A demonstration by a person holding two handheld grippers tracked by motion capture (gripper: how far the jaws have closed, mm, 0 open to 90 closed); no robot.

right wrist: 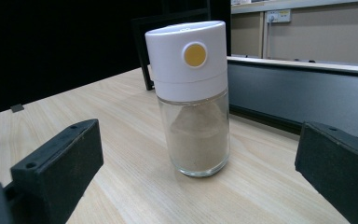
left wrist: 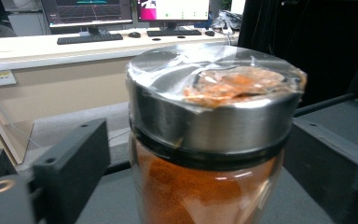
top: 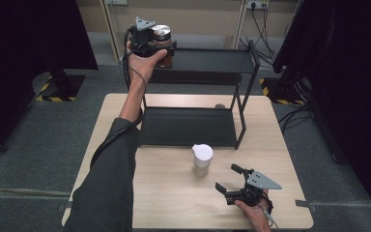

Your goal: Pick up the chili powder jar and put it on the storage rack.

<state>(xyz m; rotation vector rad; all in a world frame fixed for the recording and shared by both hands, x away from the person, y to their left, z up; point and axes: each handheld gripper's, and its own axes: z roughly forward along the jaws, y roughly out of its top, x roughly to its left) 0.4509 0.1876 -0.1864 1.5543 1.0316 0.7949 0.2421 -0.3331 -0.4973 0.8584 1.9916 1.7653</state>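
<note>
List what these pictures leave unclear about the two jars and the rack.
- Metal-lidded jar: its base is cut off by the bottom edge of the left gripper view, and in the high view the left gripper covers it, so contact with the rack's top shelf is unclear.
- Small object behind the rack: too small to identify in the high view.
- White-capped jar: its powder can't be identified.

Spice jar [left wrist: 209, 140] base cut off by btm edge, small brown item [top: 220, 106] behind rack [top: 188, 126] too small to ID
</note>
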